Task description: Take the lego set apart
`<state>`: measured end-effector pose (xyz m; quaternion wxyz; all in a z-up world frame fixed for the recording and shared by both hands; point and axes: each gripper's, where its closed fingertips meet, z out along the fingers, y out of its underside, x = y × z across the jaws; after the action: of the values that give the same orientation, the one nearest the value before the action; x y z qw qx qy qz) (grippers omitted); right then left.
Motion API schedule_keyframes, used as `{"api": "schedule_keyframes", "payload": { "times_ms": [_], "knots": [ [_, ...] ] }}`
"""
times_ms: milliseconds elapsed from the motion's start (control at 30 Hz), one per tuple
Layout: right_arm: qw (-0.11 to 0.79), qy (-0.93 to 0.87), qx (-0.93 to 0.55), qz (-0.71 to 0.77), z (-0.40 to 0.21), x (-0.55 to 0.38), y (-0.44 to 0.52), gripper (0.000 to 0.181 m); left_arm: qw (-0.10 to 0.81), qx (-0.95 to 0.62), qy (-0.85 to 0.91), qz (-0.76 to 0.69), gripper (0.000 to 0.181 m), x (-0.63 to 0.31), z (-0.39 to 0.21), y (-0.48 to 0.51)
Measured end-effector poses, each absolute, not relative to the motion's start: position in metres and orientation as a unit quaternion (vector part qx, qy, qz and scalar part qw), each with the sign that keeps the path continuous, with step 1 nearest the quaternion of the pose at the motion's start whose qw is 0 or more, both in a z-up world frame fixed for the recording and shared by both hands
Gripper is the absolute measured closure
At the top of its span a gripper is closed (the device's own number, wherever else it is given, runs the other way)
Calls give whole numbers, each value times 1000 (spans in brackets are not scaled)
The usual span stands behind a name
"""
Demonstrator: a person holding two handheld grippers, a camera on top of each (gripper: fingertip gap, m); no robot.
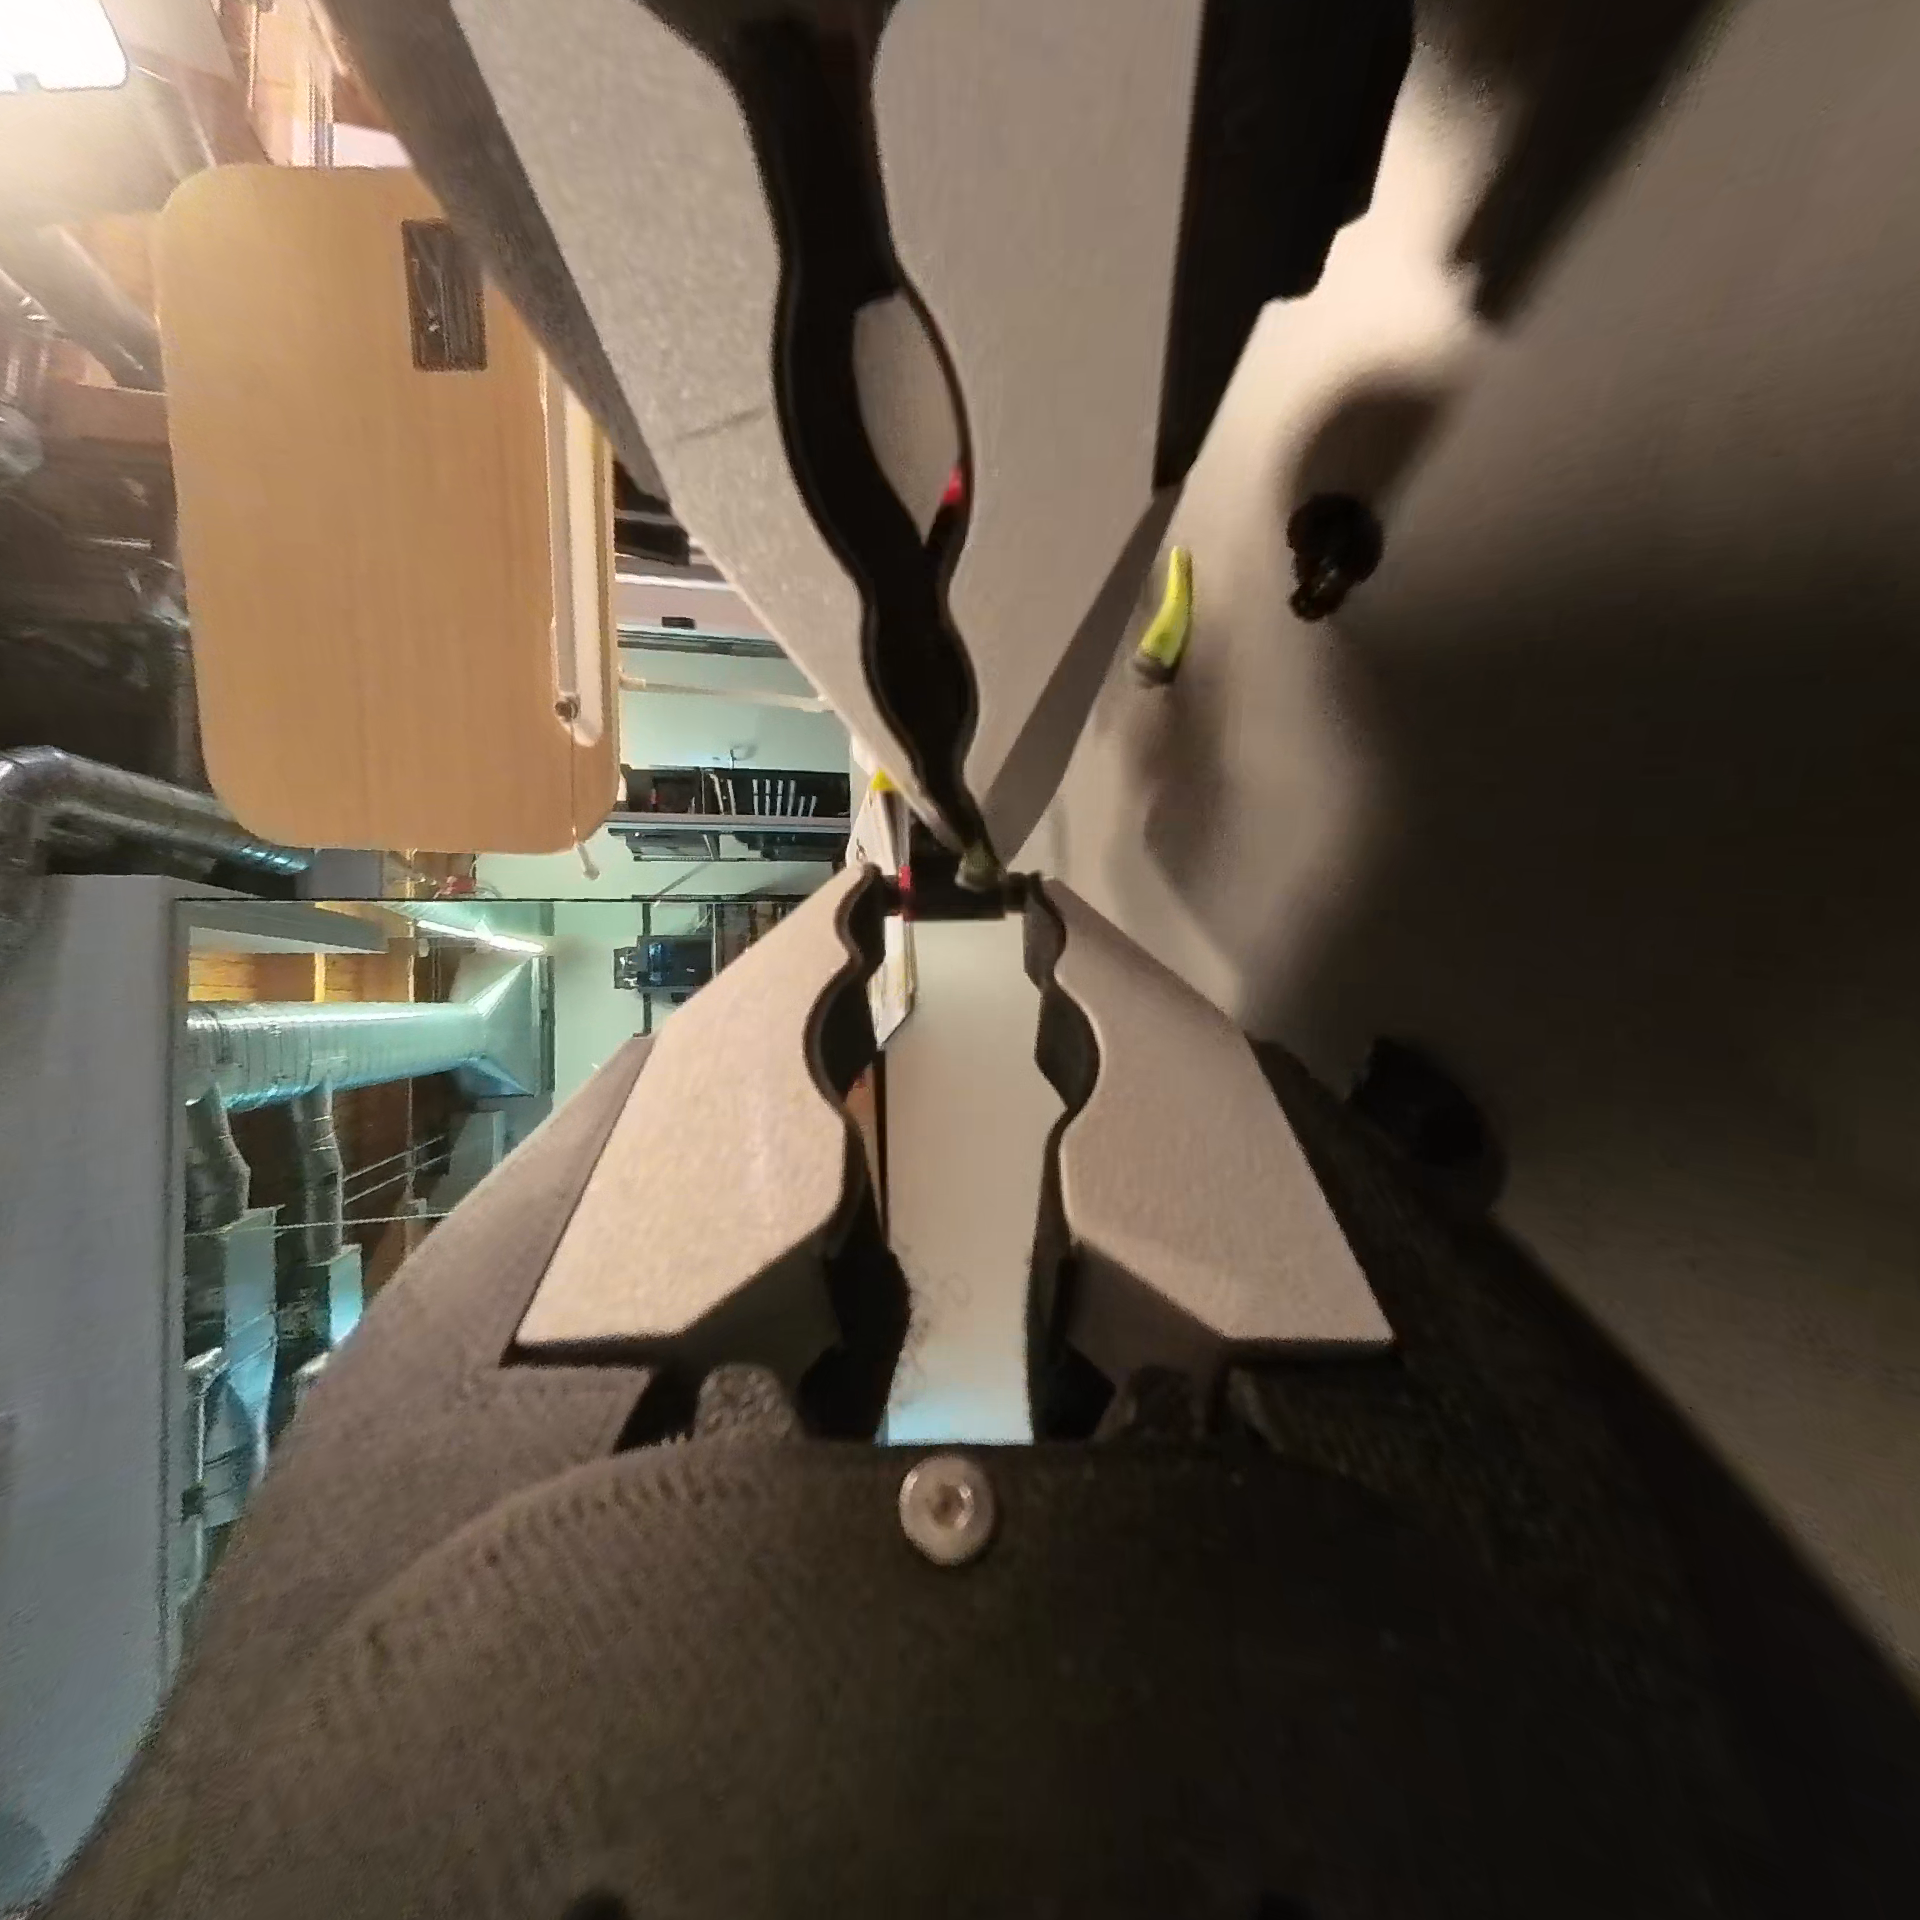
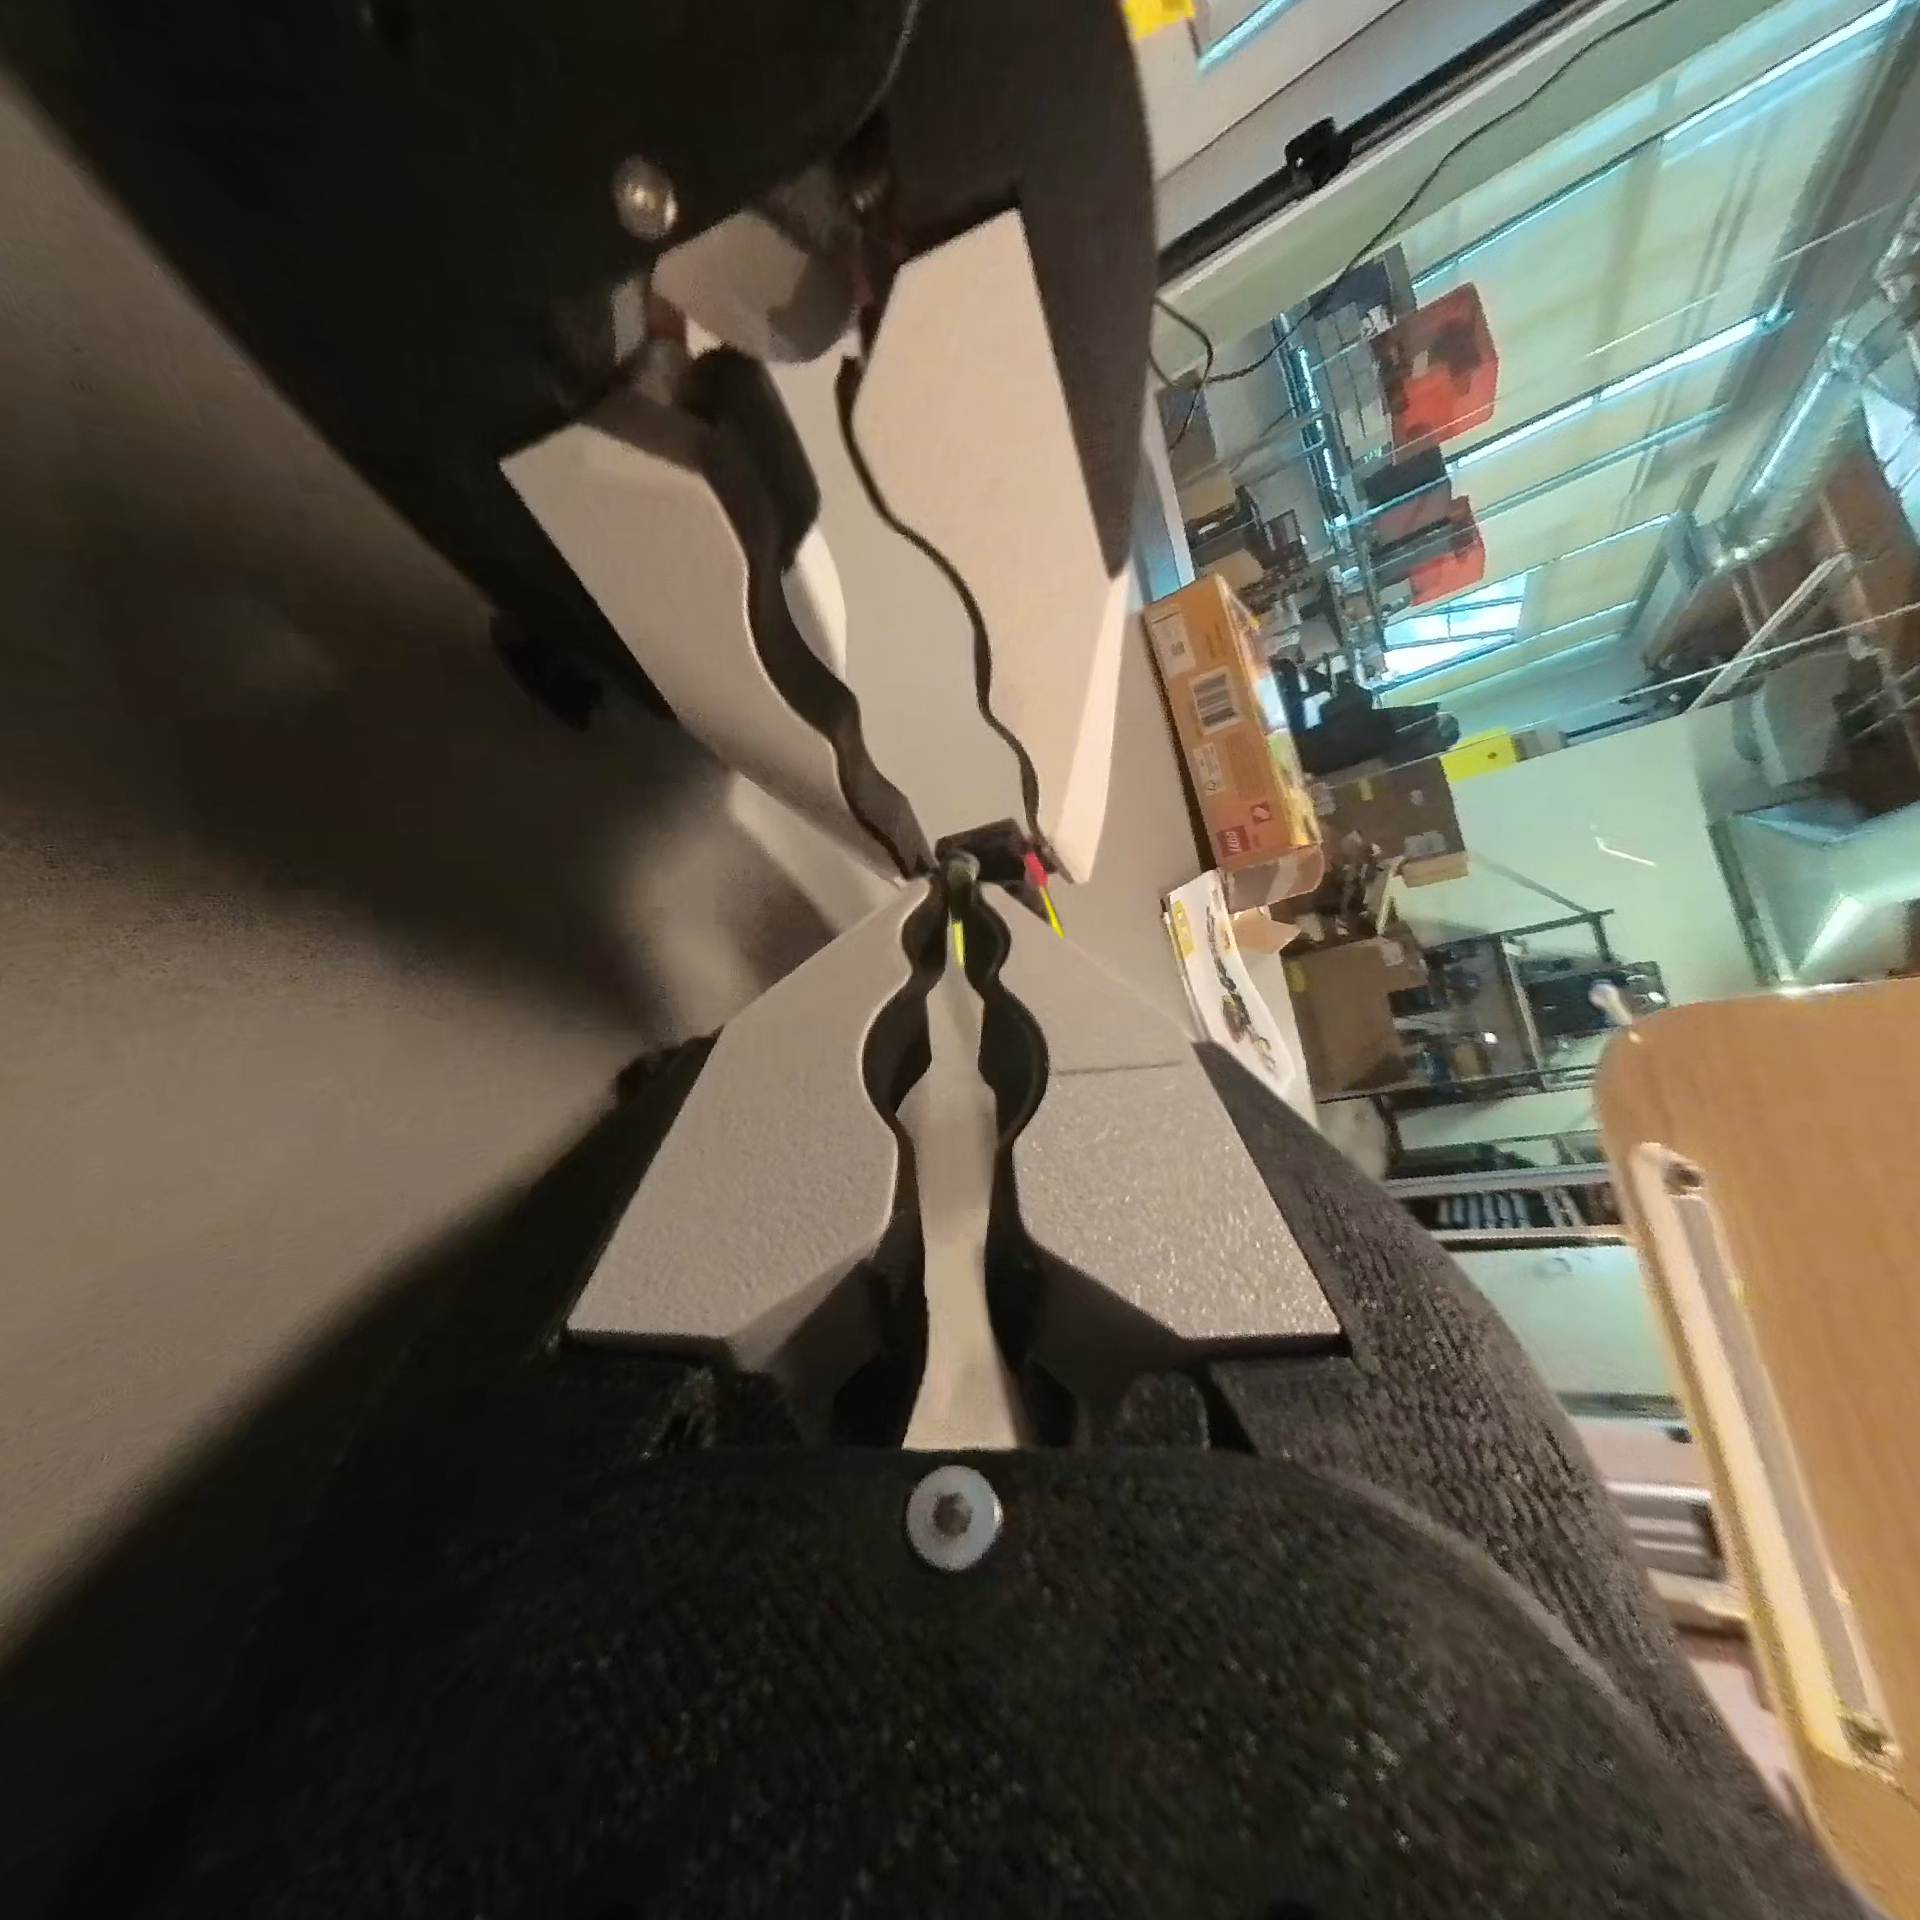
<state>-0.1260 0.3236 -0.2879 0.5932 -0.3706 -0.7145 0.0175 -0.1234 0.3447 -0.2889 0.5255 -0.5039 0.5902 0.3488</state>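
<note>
The small lego build (image 1: 951, 902) is a black piece with red and yellow-green bits, held in the air between both grippers, which meet tip to tip. My left gripper (image 1: 951, 885) is shut on the black piece, one fingertip on each side. My right gripper (image 2: 951, 902) is nearly closed on a thin yellow-green part (image 2: 957, 935) that sticks out of the build. In the right wrist view the black piece (image 2: 987, 840) sits in the left gripper (image 2: 985, 858), with a red bit (image 2: 1034, 868) beside it. Most of the build is hidden by the fingertips.
A loose yellow-green claw piece (image 1: 1164, 613) and a small black piece (image 1: 1330, 551) lie on the white table (image 1: 1610, 779). A cardboard lego box (image 2: 1236, 727) and a booklet (image 2: 1231, 977) are at the table's edge. A wooden chair back (image 2: 1766, 1351) is close by. My left and right fingertips are right by each other.
</note>
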Motion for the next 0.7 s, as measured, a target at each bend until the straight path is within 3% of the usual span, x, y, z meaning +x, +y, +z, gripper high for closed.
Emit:
{"api": "schedule_keyframes", "payload": {
  "times_ms": [700],
  "knots": [
    [592,-698,-404,2,-289,-124,334,181,526,-515,586,339,156,-129,-287,345]
  ]
}}
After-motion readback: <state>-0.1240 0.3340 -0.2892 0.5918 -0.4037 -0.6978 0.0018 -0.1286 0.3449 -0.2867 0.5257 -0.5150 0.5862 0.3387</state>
